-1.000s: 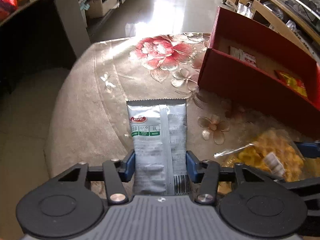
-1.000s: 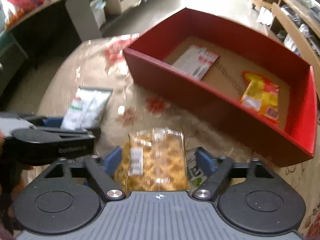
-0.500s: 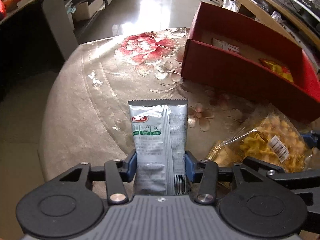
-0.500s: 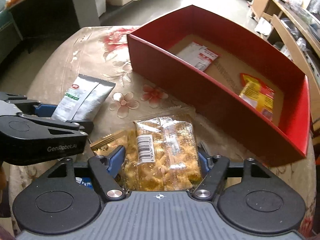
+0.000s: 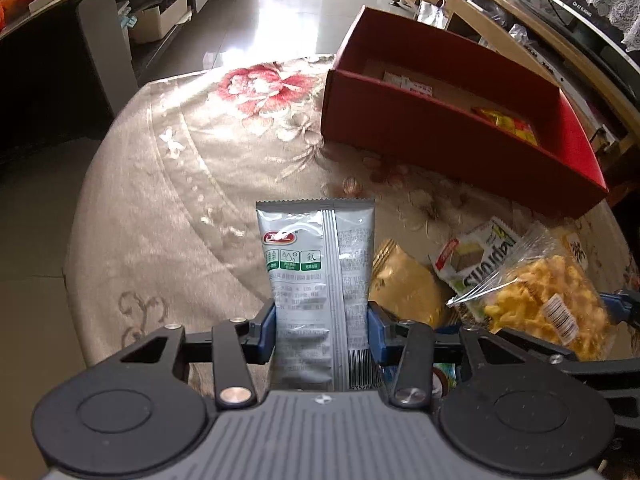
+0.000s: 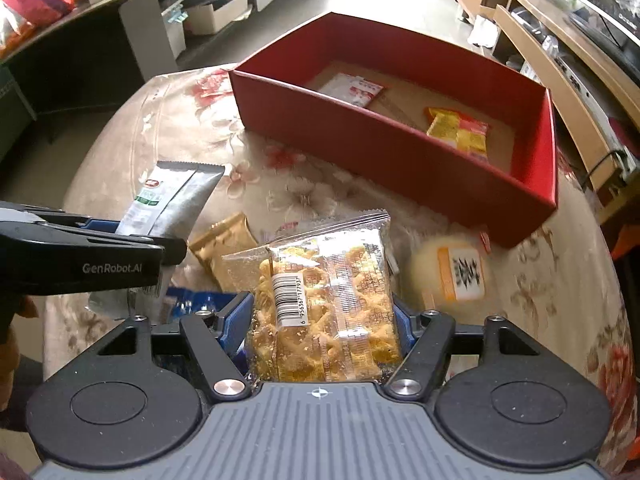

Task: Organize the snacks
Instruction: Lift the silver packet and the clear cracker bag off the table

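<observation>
Newly revealed snacks (image 5: 472, 258), partly hidden

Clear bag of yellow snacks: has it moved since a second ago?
Yes. The clear bag of yellow snacks, gripped in the right tool, has lifted off the table, judged against the red box.

The left tool (image 5: 322, 332) is closing, its pads pressing a silver packet (image 5: 318, 280) (barcode end nearest) above the floral bench (image 5: 180, 200).
</observation>
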`<state>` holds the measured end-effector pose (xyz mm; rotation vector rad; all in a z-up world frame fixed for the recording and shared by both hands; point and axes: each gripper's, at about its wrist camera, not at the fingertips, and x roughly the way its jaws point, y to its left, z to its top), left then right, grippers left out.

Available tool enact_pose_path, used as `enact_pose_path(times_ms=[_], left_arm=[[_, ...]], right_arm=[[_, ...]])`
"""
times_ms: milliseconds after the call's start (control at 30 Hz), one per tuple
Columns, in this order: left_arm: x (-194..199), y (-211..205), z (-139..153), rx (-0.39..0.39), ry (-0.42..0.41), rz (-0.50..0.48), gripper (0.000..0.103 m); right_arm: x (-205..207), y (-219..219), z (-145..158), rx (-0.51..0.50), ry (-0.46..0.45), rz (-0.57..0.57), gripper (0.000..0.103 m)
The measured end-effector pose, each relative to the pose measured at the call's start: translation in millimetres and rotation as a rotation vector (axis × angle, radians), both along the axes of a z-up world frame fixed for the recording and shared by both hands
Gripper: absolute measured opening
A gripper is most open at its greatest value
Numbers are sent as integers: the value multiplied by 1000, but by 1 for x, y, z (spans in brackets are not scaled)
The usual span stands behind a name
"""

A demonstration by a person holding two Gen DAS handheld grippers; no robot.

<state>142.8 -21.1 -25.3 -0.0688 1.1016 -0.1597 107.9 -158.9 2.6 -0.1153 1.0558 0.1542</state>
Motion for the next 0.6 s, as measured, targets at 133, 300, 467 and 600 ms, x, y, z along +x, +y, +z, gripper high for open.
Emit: enact_pose_path(times_ms=[133, 300, 467, 600], left_arm=[[-1, -4, -10, 26, 17, -2, 47], [0, -9, -15, 49, 7, -14, 60], [-4, -20, -18, 91, -10, -41, 72], [-9, -16, -13, 92, -11, -18, 48]], right_arm=[[-4, -7, -2, 12, 5, -13, 74], [-2, -13, -12, 8, 27, -29, 75], [1, -10, -17, 9, 41, -22, 75], [0, -12, -19, 8, 48, -24, 75]])
